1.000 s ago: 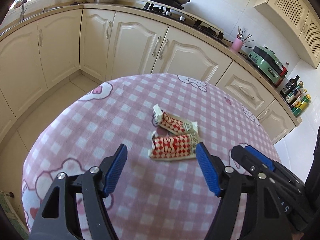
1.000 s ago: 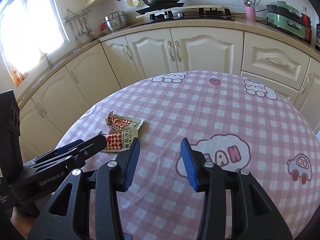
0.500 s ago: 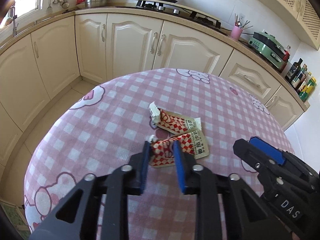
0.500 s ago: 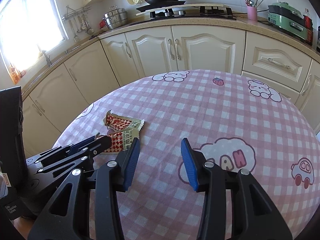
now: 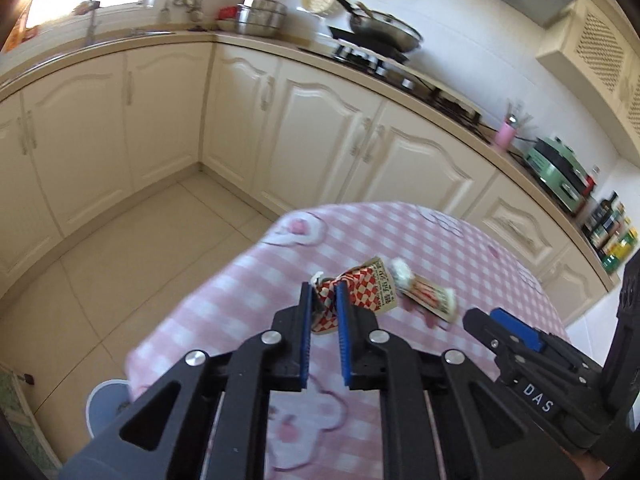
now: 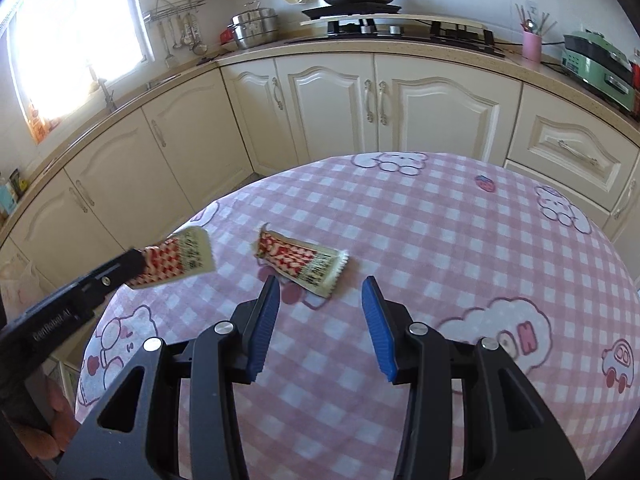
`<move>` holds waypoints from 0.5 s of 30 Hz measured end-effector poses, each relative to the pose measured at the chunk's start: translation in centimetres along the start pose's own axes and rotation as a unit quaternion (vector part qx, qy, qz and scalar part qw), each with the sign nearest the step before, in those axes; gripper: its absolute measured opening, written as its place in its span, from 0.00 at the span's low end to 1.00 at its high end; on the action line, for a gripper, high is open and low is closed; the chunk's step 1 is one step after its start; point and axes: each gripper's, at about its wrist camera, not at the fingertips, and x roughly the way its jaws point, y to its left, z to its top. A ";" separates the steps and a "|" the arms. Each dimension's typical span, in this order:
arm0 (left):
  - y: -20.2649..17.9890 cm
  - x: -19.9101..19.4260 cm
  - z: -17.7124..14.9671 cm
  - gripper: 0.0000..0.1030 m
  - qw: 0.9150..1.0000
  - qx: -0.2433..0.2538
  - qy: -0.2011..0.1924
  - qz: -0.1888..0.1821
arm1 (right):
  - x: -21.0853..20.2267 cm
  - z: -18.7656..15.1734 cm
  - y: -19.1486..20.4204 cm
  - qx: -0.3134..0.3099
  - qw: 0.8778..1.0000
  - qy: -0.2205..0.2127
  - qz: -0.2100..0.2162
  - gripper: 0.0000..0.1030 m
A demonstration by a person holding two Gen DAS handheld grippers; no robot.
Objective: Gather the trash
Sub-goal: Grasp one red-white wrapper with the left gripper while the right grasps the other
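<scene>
Left gripper (image 5: 323, 300) pads are closing on one wrapper (image 5: 354, 294), pinched at its end and lifted off the table (image 6: 440, 216). Right gripper (image 6: 320, 300) jaws stand partly apart, empty, just short of the second wrapper (image 6: 302, 262). Risk: the thin end-pinch may slip during transport, dropping the wrapper.

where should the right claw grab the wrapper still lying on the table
Probably the near crimped end of the wrapper. It lies flat on the tablecloth, just ahead of the open right claw, so come down from above and pinch that raised edge.
</scene>
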 end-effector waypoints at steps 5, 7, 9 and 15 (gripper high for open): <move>2.3 0.1 0.9 0.11 1.000 -0.009 0.000 0.023 | 2.7 0.9 2.2 -0.030 0.999 0.011 -0.006 0.39; 2.9 0.2 1.0 0.11 1.000 -0.009 0.000 0.027 | 3.7 1.1 2.6 -0.037 0.999 0.017 -0.013 0.40; 3.2 0.3 1.0 0.11 1.000 -0.007 0.000 0.030 | 4.3 1.5 2.8 -0.039 0.999 0.019 -0.016 0.42; 4.0 0.4 1.1 0.11 1.000 -0.012 0.002 0.020 | 6.2 2.2 3.4 -0.066 0.997 0.041 -0.019 0.42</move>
